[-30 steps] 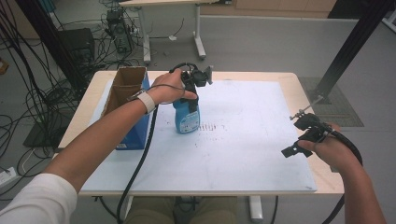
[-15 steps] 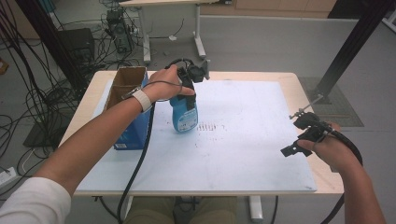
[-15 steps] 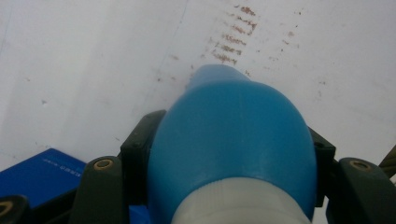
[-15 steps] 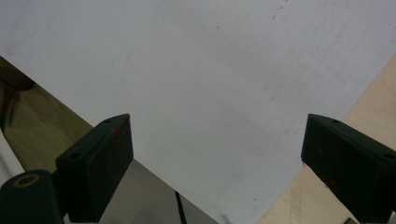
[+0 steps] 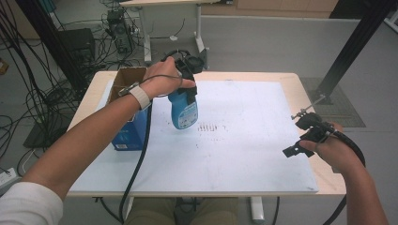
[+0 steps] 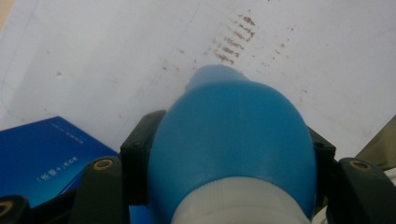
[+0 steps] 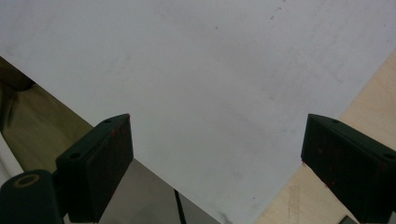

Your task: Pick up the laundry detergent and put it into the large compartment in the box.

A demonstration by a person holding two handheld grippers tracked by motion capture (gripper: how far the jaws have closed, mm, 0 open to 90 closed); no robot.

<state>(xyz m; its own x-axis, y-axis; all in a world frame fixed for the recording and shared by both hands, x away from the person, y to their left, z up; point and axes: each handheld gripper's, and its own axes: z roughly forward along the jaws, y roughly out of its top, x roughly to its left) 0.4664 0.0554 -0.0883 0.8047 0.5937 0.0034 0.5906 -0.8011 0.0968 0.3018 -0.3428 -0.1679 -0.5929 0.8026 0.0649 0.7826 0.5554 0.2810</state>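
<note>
White board: I see the sheet [image 5: 244, 154] covering my worktop [image 5: 300, 84], brown smudges [image 5: 211, 127] uncleaned at its middle.
Cardboard box: [image 5: 123, 84] left edge, untouched.
Blue bottle: [image 5: 184, 108] lifted clear (tilted), above the board.
Left gripper: [image 5: 187, 77] clamped round the bottle's neck.
Right gripper: [image 5: 305, 140] jaws wide, holding nothing.
Left to do: spraying, wiping, I judge.

High view overlooks white board [image 5: 244, 154]; both gripper views face it closely.

even bright overhead light, soft shadows, high view sharp, close-ups slightly blurry
</note>
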